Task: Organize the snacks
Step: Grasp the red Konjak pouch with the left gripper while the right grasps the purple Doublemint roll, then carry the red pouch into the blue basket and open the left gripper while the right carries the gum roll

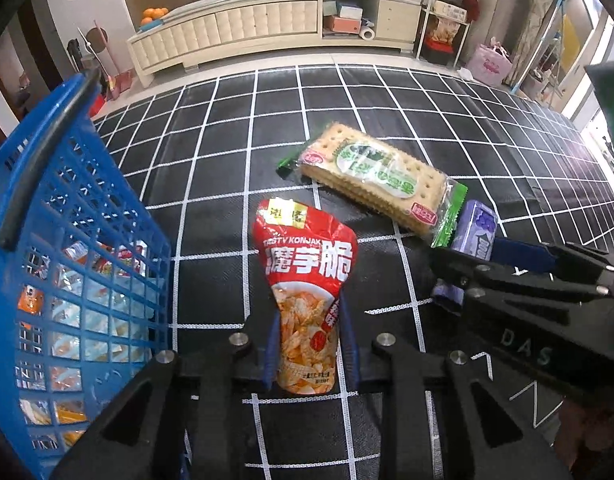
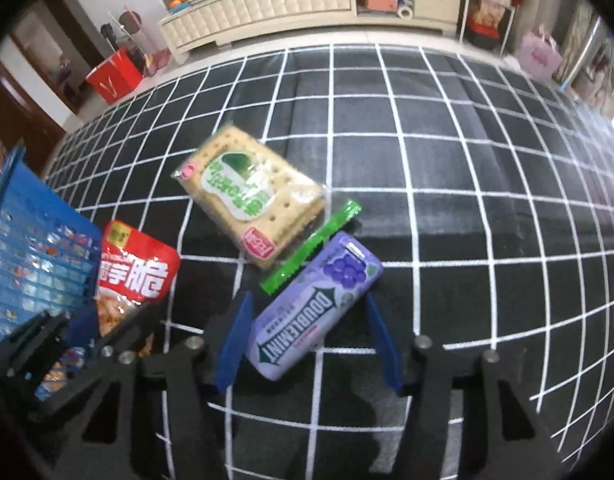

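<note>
Two snacks grabbed, ready for the blue basket

The left gripper (image 1: 311,344) has its jaws pinched tight on the red konjak bag (image 1: 305,288), right beside the blue basket (image 1: 79,264). The right gripper's (image 2: 307,340) jaws sit around the purple mint box (image 2: 313,304), a gap showing on the right (not squeezed yet). The cracker pack (image 2: 247,204) waits farther off on the checked worktop (image 2: 447,160). The basket's inside is hard to make out.
</note>
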Motion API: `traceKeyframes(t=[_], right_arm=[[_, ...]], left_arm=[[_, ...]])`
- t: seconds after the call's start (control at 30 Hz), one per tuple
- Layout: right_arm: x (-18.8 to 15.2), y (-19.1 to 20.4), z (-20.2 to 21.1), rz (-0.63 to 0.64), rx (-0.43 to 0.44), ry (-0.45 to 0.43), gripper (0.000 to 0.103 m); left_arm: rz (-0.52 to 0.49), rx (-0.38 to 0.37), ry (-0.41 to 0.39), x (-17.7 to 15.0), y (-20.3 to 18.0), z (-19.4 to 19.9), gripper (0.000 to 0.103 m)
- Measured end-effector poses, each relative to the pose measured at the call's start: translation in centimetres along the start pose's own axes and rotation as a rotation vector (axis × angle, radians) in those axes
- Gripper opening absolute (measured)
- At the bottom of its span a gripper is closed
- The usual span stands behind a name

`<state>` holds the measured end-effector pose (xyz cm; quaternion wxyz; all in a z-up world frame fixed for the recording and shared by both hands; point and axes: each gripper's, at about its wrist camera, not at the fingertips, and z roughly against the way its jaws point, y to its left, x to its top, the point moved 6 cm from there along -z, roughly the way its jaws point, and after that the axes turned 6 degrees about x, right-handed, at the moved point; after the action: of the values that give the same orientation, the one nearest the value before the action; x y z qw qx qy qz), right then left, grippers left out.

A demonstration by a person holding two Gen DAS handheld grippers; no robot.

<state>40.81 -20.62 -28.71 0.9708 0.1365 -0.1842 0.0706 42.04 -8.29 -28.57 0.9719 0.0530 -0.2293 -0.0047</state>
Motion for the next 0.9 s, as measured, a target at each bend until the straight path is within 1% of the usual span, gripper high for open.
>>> traceKeyframes(t=[0.03,0.1,0.23,0.3,0.33,0.47,0.57,0.7,0.9], right_arm=[[-0.3,0.1,0.0,0.022,-0.024,-0.007,0.051],[-0.9,0.2,0.2,0.059,-0.052,-0.013,0.046],[-2.6,-0.2,1.0,0.067,-0.014,-0.011,0.036],[-3.9,-0.4,1.6,0.087,-0.012,-0.015,0.035],[-4.6,-0.6,1.9,0.093,-0.018,-0.02,0.035],[-7.1,-1.4,4.1,0.07,0.01,-0.041,0.034],[-7.5,-0.9,6.6,0.072,0.02,-0.081,0.034],[-7.9,0.5,9.9,0.082,0.035,-0.132,0.034],[-7.0,3.2,14.1,0.104,0.041,-0.203,0.034]], left_arm=[[0.004,-0.001,0.006,-0.2,0.0,-0.1,0.024],[0.012,-0.007,0.016,-0.3,-0.2,-0.2,0.024],[-0.017,-0.013,0.02,-1.3,-1.2,-0.1,0.024],[-0.025,0.0,0.02,-1.8,-1.4,0.1,0.024],[-0.022,-0.007,0.023,-2.2,-1.6,0.4,0.024],[-0.05,-0.001,0.018,-3.4,-2.7,1.7,0.024],[-0.065,-0.008,0.008,-4.0,-3.4,3.3,0.024],[-0.068,-0.015,-0.03,-4.3,-3.7,6.3,0.024],[-0.068,-0.023,-0.112,-4.6,-2.5,11.4,0.024]])
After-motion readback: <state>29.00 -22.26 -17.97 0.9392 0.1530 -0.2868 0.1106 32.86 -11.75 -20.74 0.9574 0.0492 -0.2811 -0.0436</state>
